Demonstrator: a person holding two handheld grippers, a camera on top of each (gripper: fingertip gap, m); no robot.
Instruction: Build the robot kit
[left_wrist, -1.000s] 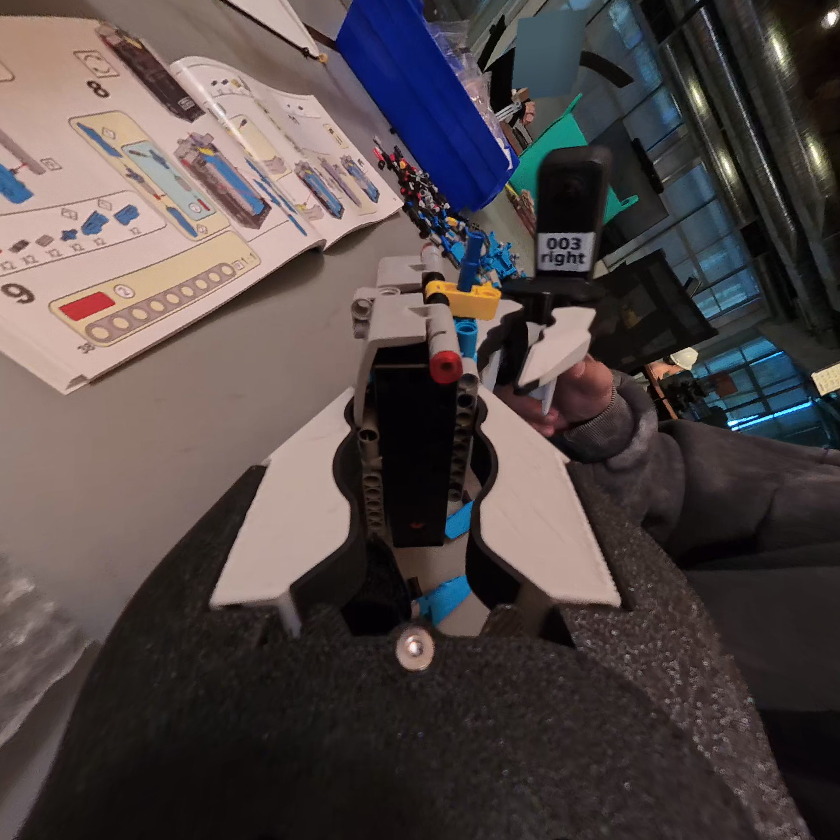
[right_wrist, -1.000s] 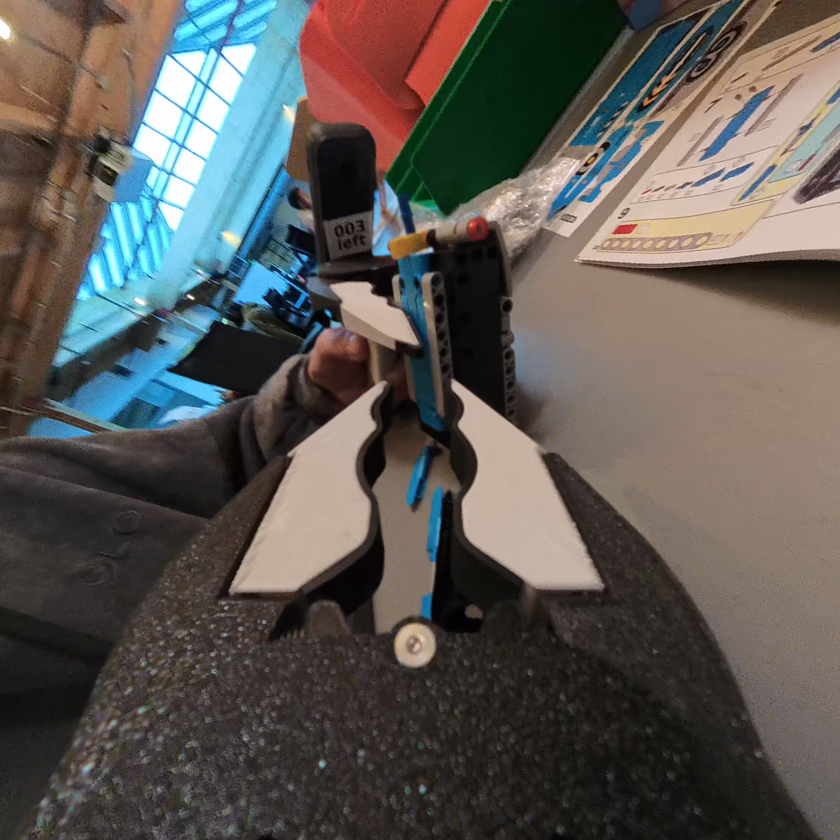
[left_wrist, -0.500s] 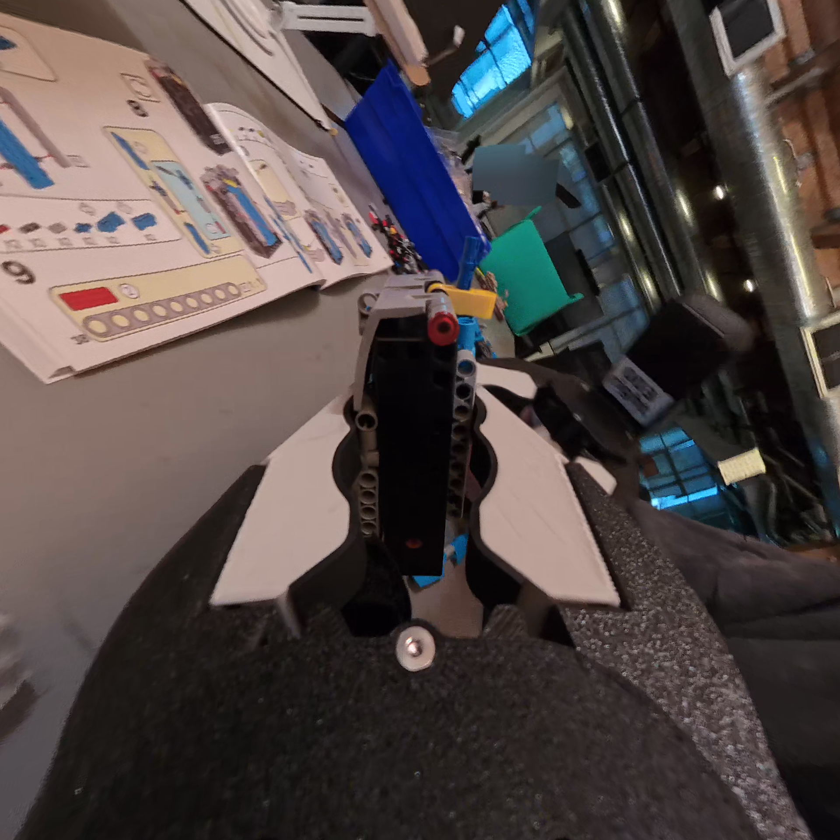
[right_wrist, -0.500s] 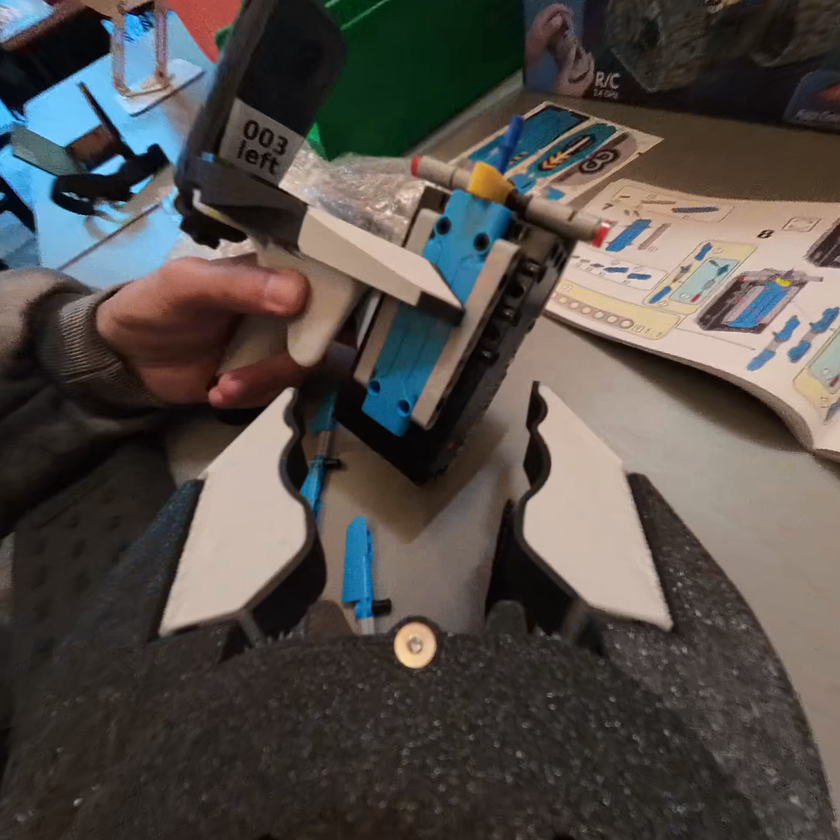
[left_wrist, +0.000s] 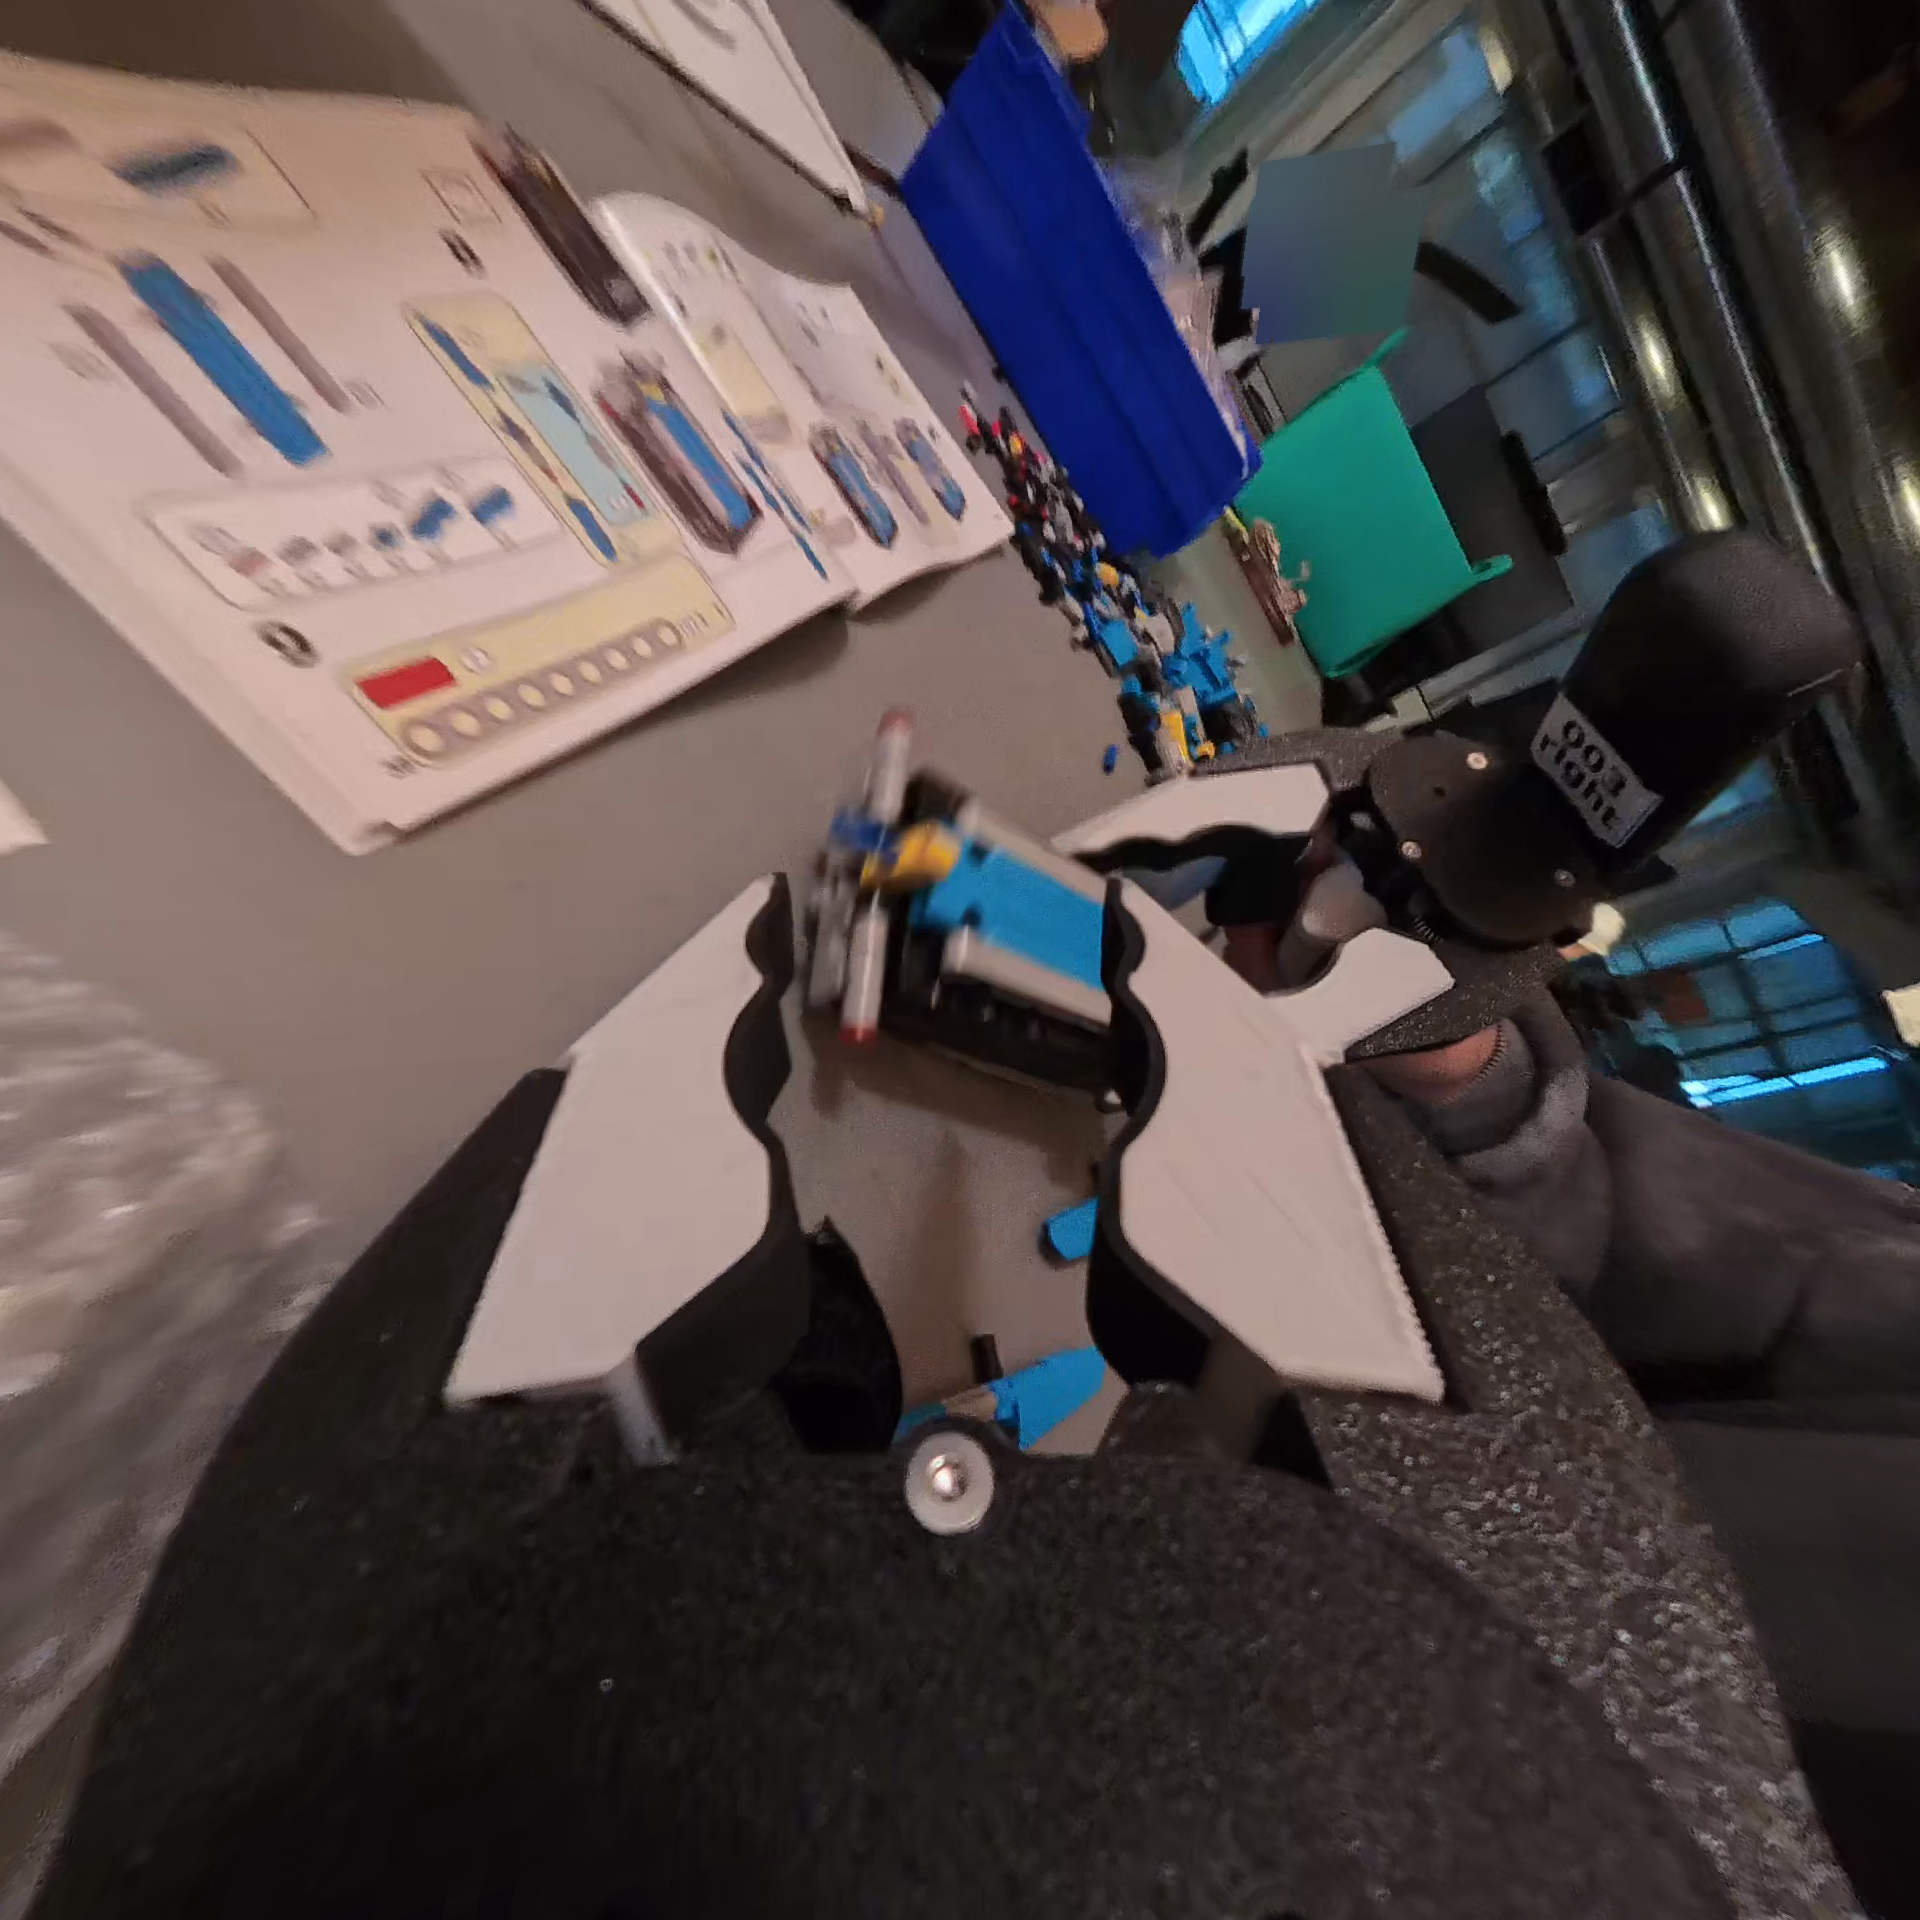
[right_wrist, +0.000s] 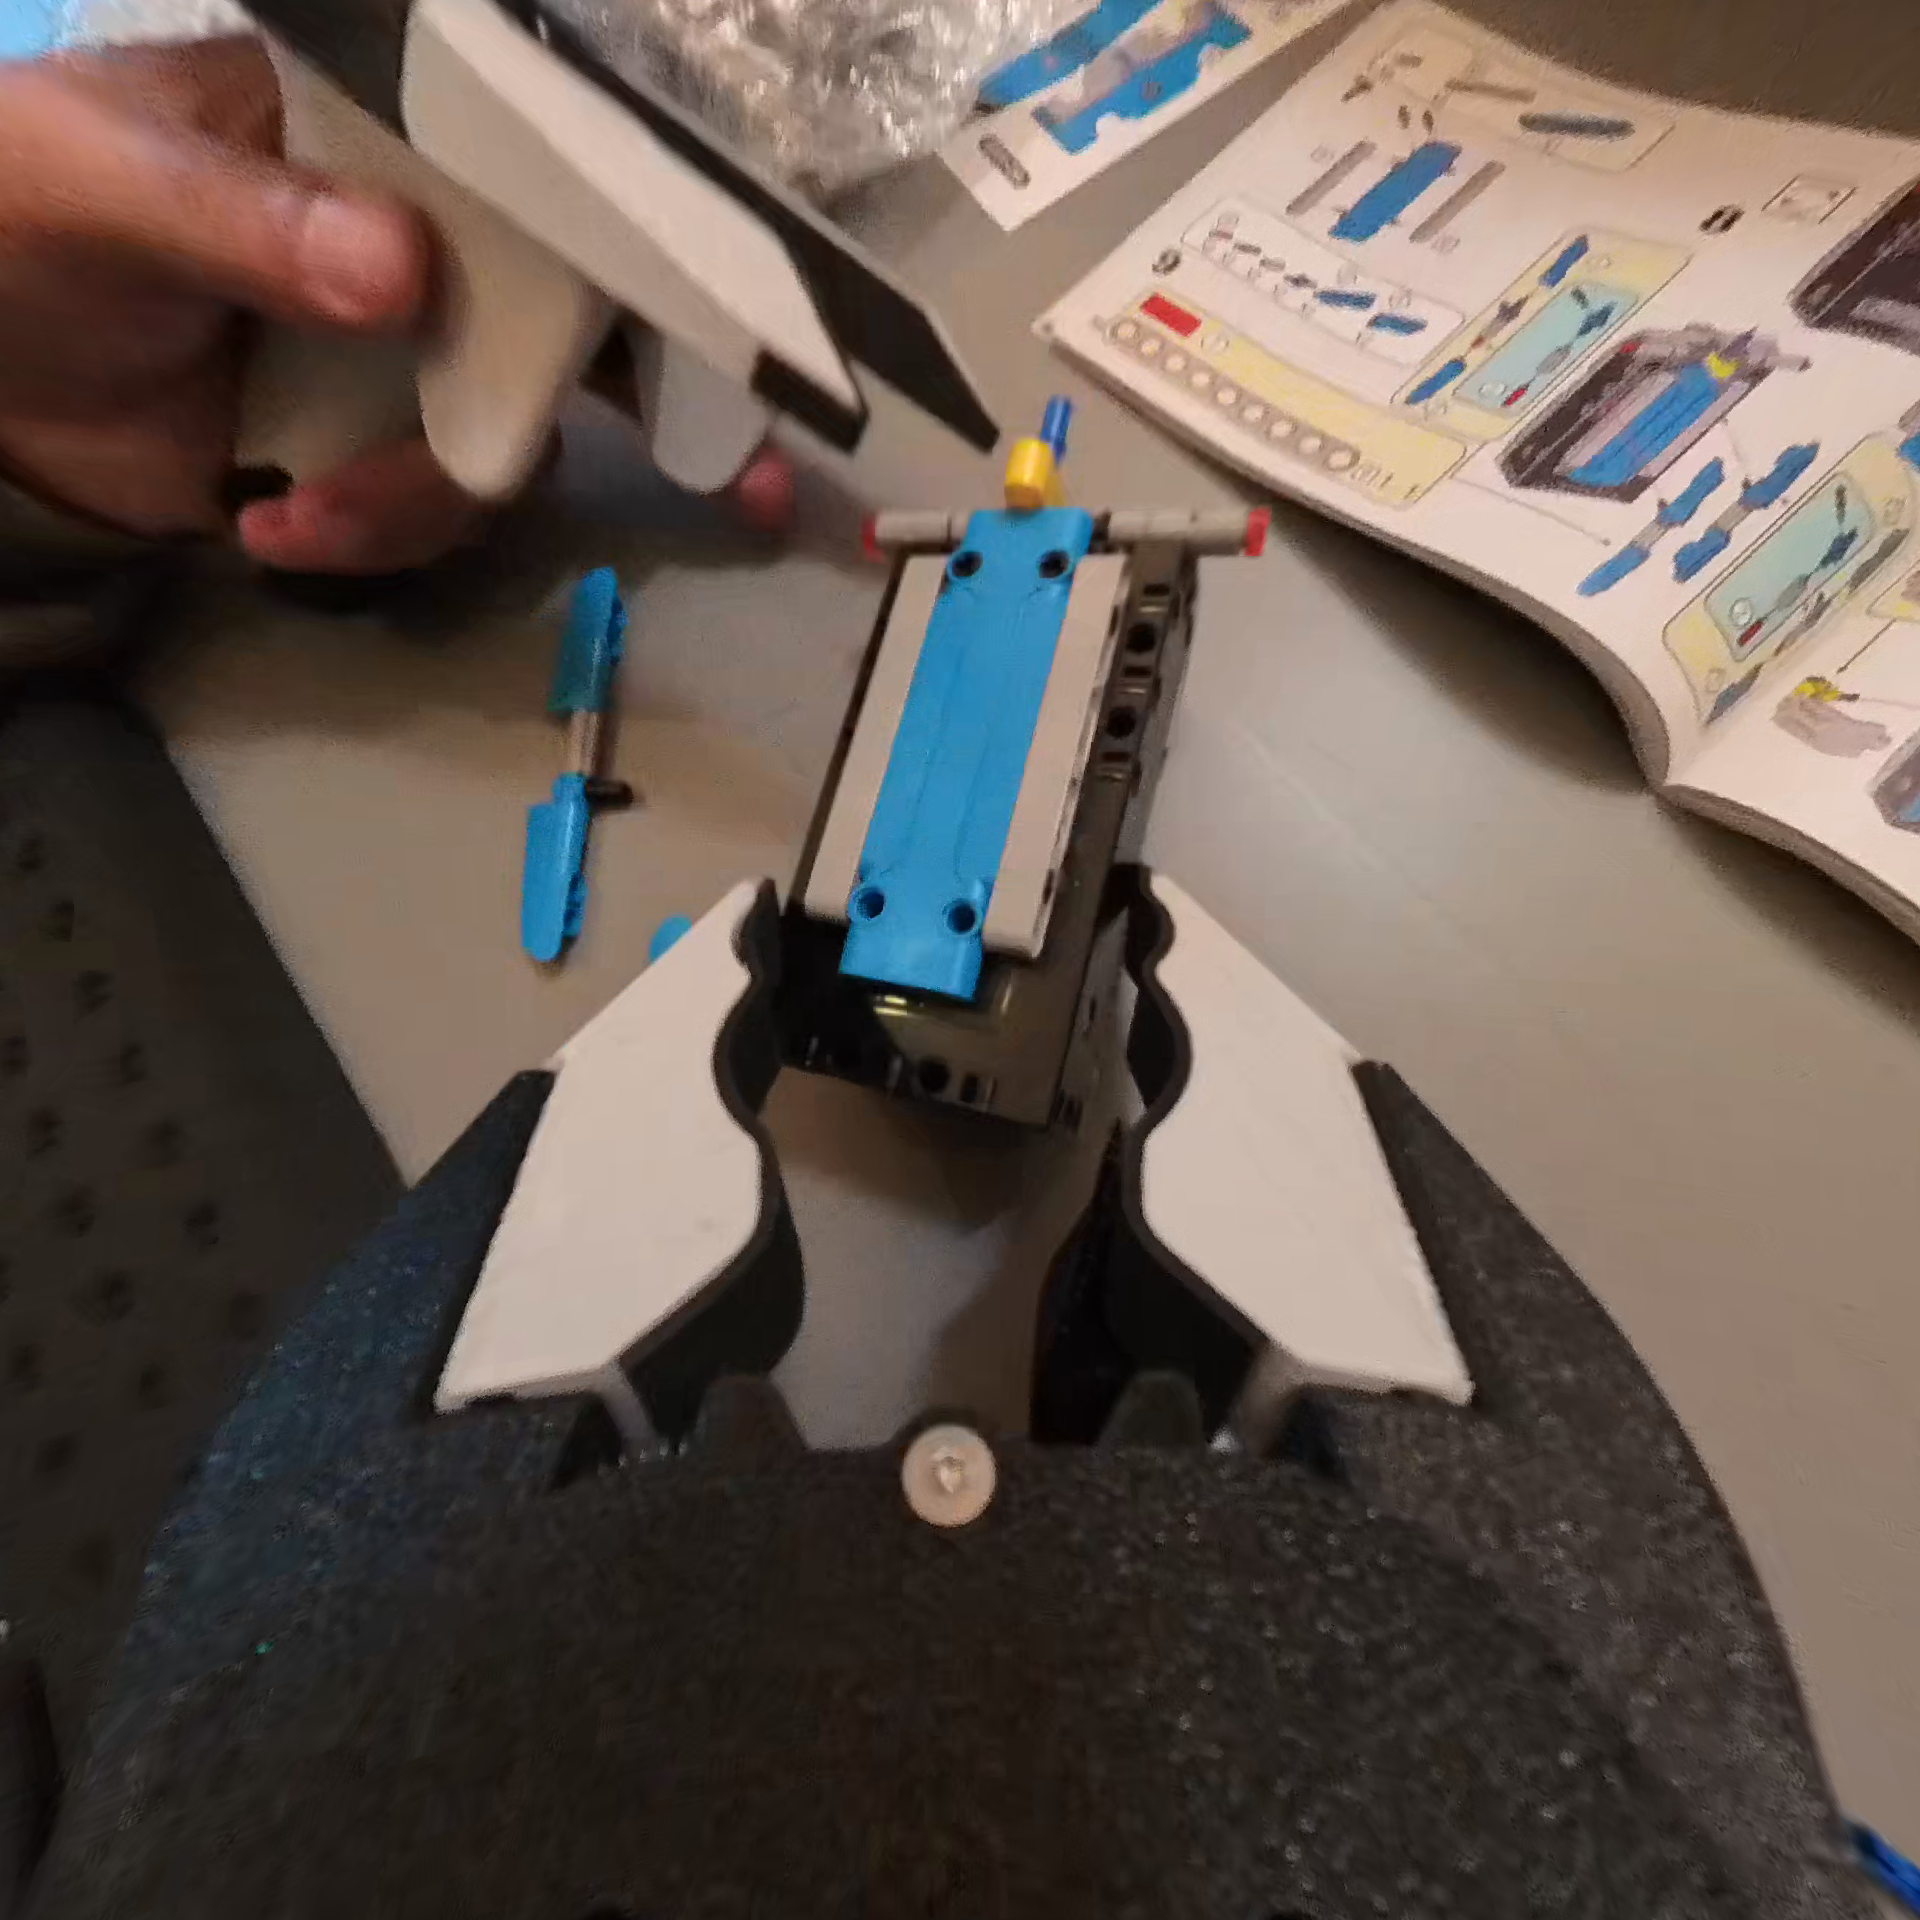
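A brick model (right_wrist: 966, 748), a black block with a blue and grey panel on top and a grey cross axle with red ends, sits on the grey table (right_wrist: 1455, 1039). My right gripper (right_wrist: 951, 904) is shut on its near end, with both pads against the black sides. In the left wrist view the model (left_wrist: 997, 935) shows blurred, with the right gripper (left_wrist: 1195, 904) on its right end. My left gripper (left_wrist: 940, 894) is open and empty, with its fingertips apart from the model. It also shows in the right wrist view (right_wrist: 904, 421), up and left of the model's far end, in a person's hand (right_wrist: 156, 312).
An open instruction booklet (right_wrist: 1558, 364) lies to the right, and shows in the left wrist view (left_wrist: 416, 468) too. Loose blue pieces (right_wrist: 571, 769) lie left of the model. A clear plastic bag (right_wrist: 831, 73), a blue bin (left_wrist: 1060, 343), a green bin (left_wrist: 1351, 520) and a pile of small parts (left_wrist: 1143, 623) stand farther off.
My left gripper opened, let go of the model and drew back. My right gripper opened wide, came over the model and closed on its near end. The model went from upright to lying down.
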